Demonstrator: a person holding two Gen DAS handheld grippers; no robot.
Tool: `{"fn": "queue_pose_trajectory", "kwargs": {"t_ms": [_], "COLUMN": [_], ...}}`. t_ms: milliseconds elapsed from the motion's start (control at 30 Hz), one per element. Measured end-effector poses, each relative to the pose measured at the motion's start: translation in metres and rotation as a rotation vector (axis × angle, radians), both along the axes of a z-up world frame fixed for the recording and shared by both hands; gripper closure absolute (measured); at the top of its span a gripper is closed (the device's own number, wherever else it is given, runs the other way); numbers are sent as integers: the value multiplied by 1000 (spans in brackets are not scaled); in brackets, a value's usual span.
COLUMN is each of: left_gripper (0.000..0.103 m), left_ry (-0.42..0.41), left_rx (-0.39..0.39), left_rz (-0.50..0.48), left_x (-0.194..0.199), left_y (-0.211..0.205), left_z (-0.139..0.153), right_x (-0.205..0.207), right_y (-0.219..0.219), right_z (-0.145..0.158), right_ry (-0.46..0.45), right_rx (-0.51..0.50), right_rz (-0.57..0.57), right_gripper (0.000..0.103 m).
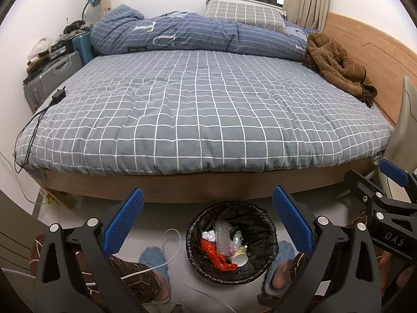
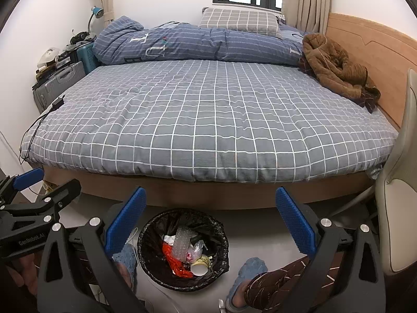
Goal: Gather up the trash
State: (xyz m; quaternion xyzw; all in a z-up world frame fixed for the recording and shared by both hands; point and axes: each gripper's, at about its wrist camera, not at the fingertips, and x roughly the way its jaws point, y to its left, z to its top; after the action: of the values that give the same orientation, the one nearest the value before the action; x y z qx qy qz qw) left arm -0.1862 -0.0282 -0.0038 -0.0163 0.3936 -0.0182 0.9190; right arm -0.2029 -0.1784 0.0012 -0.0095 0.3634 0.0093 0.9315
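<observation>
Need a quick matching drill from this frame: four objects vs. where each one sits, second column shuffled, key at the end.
Objects:
1. paper cup
2. brown jacket
3. checked pillow
4. black charger

Places:
A. under the window, on the folded duvet
B. bed's left edge
C. inside the black-lined trash bin
D. bed, by the wooden headboard

Pairs: 1-C, 2-D, 3-A, 4-B

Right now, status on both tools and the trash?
Left tool open, empty. Right tool open, empty. Trash bin on floor below, holding paper cup, orange wrapper. Nothing blocking.
</observation>
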Motion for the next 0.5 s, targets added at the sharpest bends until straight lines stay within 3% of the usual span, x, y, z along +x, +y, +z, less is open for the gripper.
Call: {"fn": "queue_pose_trajectory", "kwargs": {"t_ms": [500], "left_gripper": [6], "left_ry": [2], "left_rx": [0], "left_rz": [-1], "left_x": [0], "left_y": [0], "left_z": [-1], "right_x": [2], "right_y": [1], "right_z": [-3], "right_ry": [1], "right_rx": [3], "right_rz": [-7], "right_gripper": [8]}}
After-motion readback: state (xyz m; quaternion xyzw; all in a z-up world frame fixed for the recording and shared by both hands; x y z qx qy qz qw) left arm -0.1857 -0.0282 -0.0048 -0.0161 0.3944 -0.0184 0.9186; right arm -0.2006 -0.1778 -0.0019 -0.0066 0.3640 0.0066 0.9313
